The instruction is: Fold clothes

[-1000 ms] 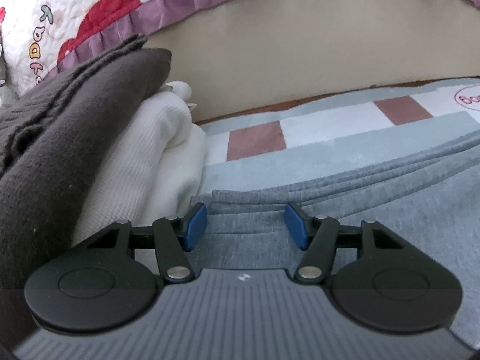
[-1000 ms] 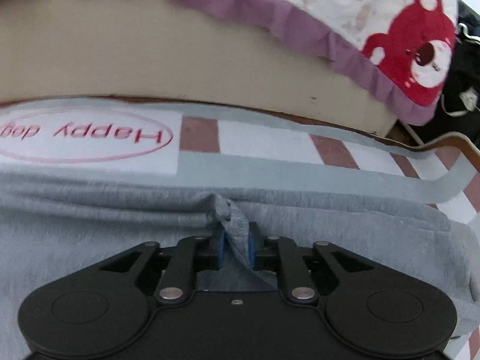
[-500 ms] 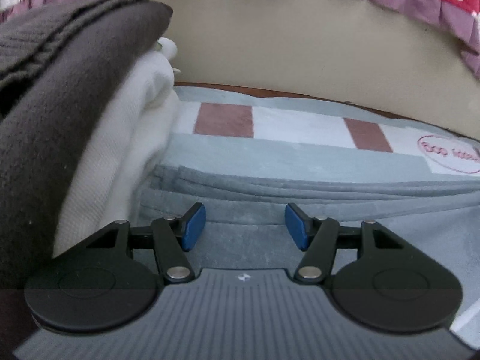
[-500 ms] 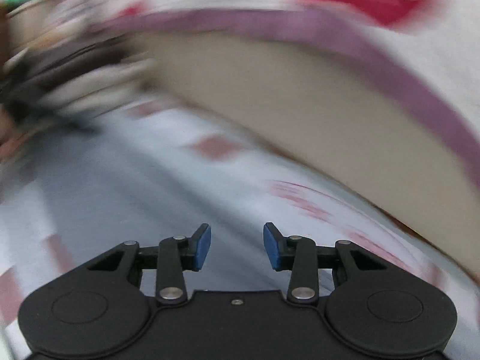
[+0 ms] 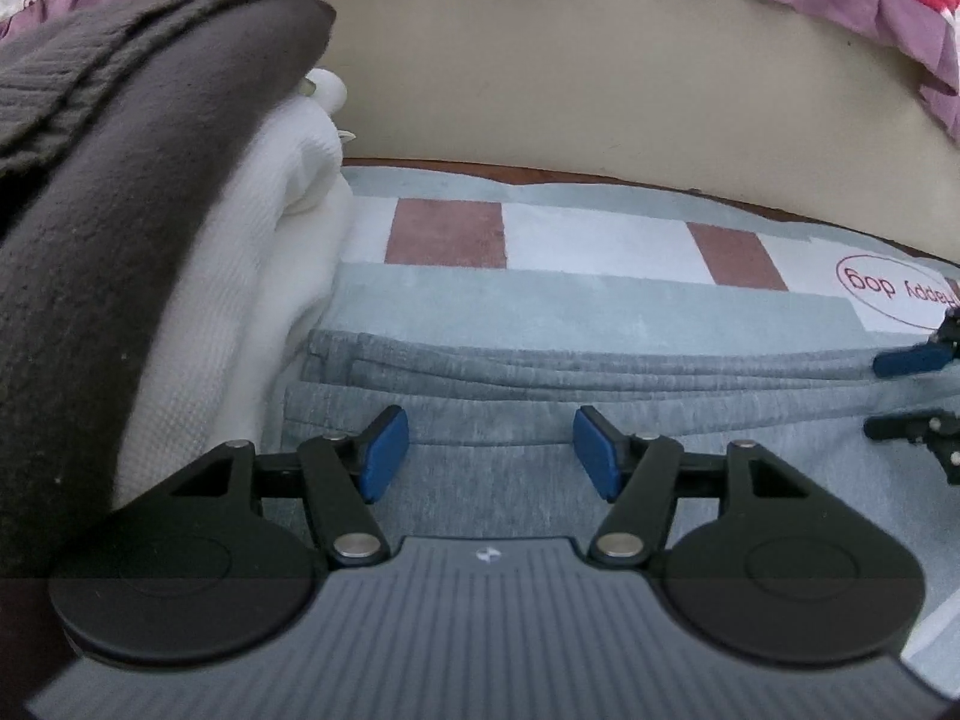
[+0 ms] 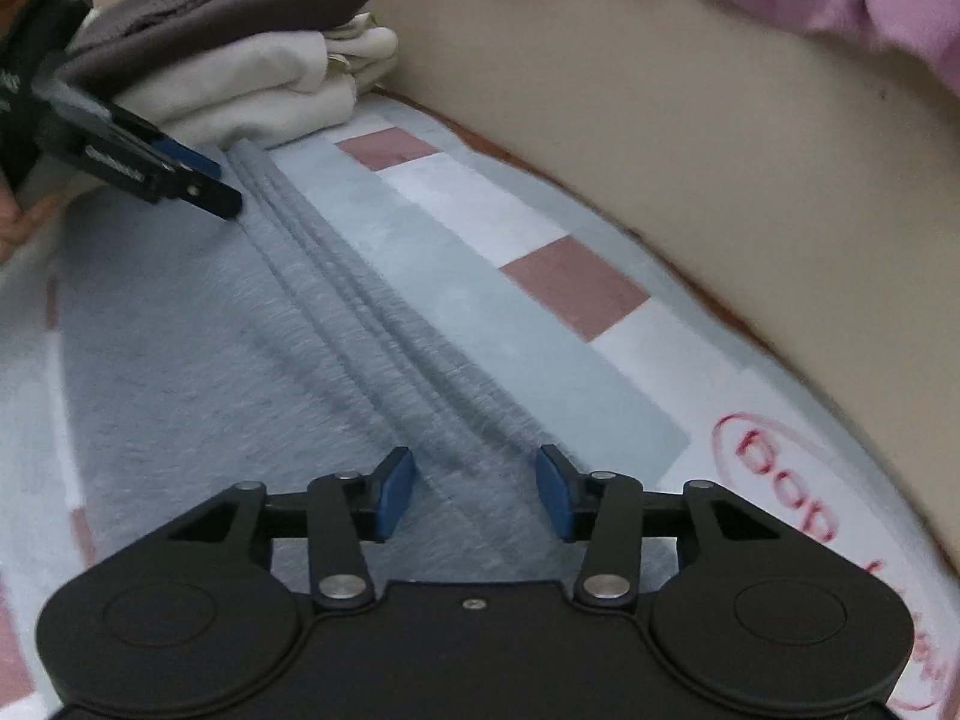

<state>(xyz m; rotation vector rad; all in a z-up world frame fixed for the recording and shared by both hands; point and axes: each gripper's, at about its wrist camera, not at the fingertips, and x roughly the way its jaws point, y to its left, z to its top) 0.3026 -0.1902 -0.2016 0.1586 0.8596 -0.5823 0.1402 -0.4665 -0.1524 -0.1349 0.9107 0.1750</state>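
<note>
Spread over the floor beside a beige bed base (image 6: pixel 690 138), a checked mat (image 5: pixel 600 300) carries the work, and above it the left gripper (image 5: pixel 489 450) hangs with jaws parted and nothing pinched, while the right gripper (image 6: pixel 474 495) is opening, its blue pads clear of the cloth. Below both lies the folded grey garment (image 5: pixel 540 396), flat on the mat, its layered edge facing the bed. Just beside its left end sits a stack of folded clothes (image 6: pixel 240 60), dark brown over white.

Both wrist views share grey garment (image 5: pixel 492 468).
</note>
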